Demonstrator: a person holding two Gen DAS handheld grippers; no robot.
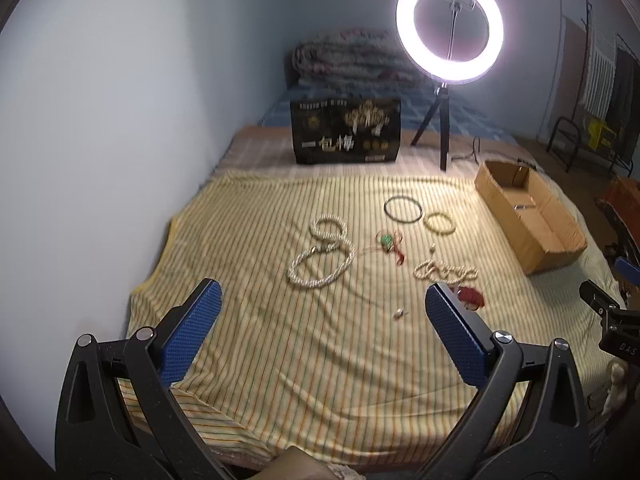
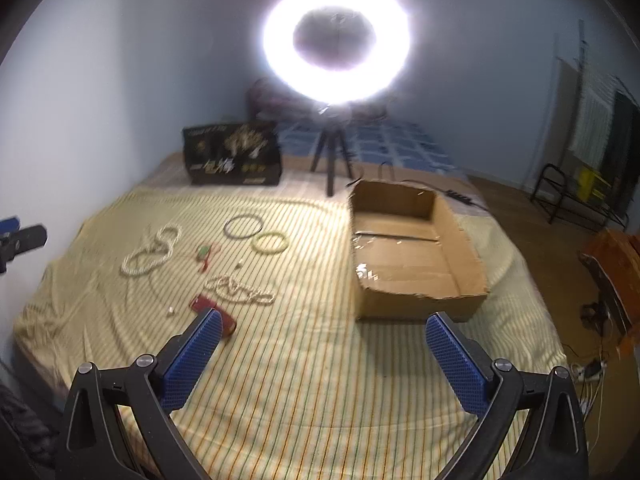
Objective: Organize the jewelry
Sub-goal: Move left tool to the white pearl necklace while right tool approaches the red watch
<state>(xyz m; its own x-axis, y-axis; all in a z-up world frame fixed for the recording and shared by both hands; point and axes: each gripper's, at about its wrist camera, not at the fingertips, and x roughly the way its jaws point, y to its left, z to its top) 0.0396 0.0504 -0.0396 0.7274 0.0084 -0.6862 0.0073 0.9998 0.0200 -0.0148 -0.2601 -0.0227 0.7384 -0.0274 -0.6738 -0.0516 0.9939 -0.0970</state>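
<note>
Jewelry all loose on the striped sheet (image 1: 280, 360), none of it visible in the box (image 2: 416, 264) yet. Both grippers empty, jaws wide apart: left gripper (image 1: 322, 312) hangs near the big pearl necklace (image 1: 320, 256), right gripper (image 2: 324, 340) sits between the red item (image 2: 214, 312) and the box's near wall.

Layout: black bangle (image 1: 403, 209) and green bangle (image 1: 440, 223) far, small pearl strand (image 1: 444, 271) right of centre, green pendant on red cord (image 1: 389, 242) in the middle, tiny bead (image 1: 399, 313) nearest.

Likely first pick: red item or small pearl strand with the right gripper, since the box is on its side. For the strand, come straight down over a bunched part, close on several loops, lift slowly so the tail doesn't snag the sheet. Bangles: pinch across the rim, not flat.
</note>
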